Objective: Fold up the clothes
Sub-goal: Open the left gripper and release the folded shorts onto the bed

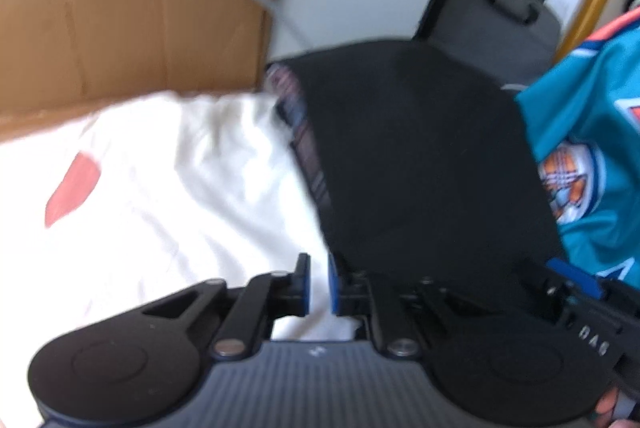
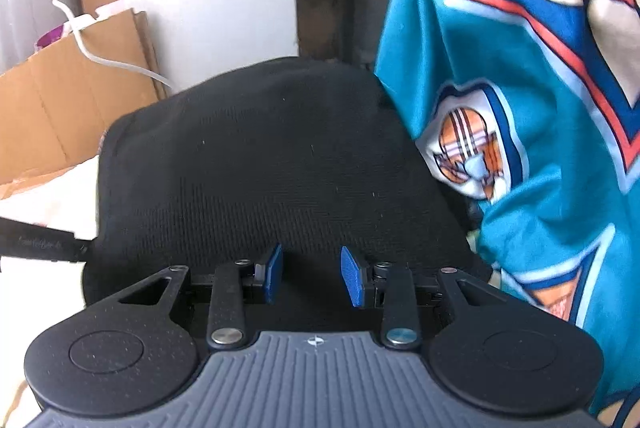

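The black garment [image 2: 280,164] lies already folded into a flat, roughly squared packet on the white sheet [image 1: 160,196] of what looks like a bed, with the teal jersey [image 2: 520,108] bunched up just beside its right edge and a cardboard box [image 1: 132,16] standing behind on the left. From where I stand, the left tongs [image 1: 318,286] sit at the packet's near left corner with their blue pads a narrow gap apart; only white sheet shows between them, so they seem to hold nothing, though the dark cloth runs close against the right-hand pad. The right tongs [image 2: 311,276] hover over the near edge of the black cloth with their pads parted somewhat wider and nothing pinched. The black piece looks like a knit (fine ribbing shows in the right view), soft, light and limp, with enough layers now to keep its shape if moved gently but sure to sag or unfold if lifted by one corner. I would judge the best hold to be at the two near corners, through all layers at once, or else a slide along the sheet. The jersey looks slicker and thinner, a shiny printed fabric likely to slip between the pads, so a seam, hem or shoulder would give a surer grip than the open middle.
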